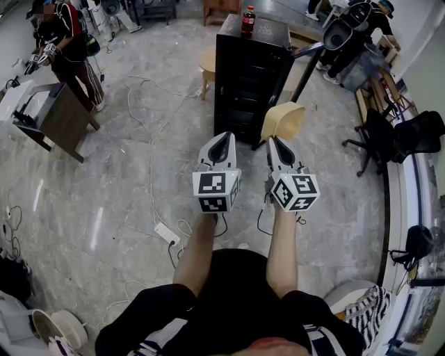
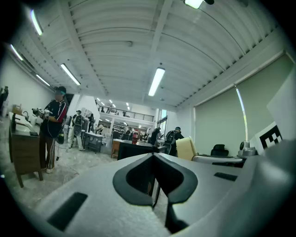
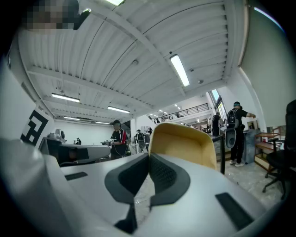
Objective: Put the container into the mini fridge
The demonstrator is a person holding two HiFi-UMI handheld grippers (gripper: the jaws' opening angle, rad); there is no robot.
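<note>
The container (image 1: 283,122) is a cream-coloured tub, held tilted in the air by its rim, with my right gripper (image 1: 272,140) shut on it. In the right gripper view the tub (image 3: 182,146) rises just beyond the closed jaws (image 3: 149,155). My left gripper (image 1: 224,136) hangs beside it, shut and holding nothing; its tips (image 2: 153,155) meet. The black mini fridge (image 1: 250,76) stands on the floor straight ahead of both grippers with its door closed. A red bottle (image 1: 247,21) is on top. The left gripper view shows the fridge (image 2: 133,149) low in the distance.
A round wooden stool (image 1: 207,62) stands at the fridge's far left. A dark cabinet (image 1: 59,115) and a person (image 1: 69,42) are at the far left. Cables and a power strip (image 1: 167,234) lie on the marble floor. Black office chairs (image 1: 410,135) stand on the right.
</note>
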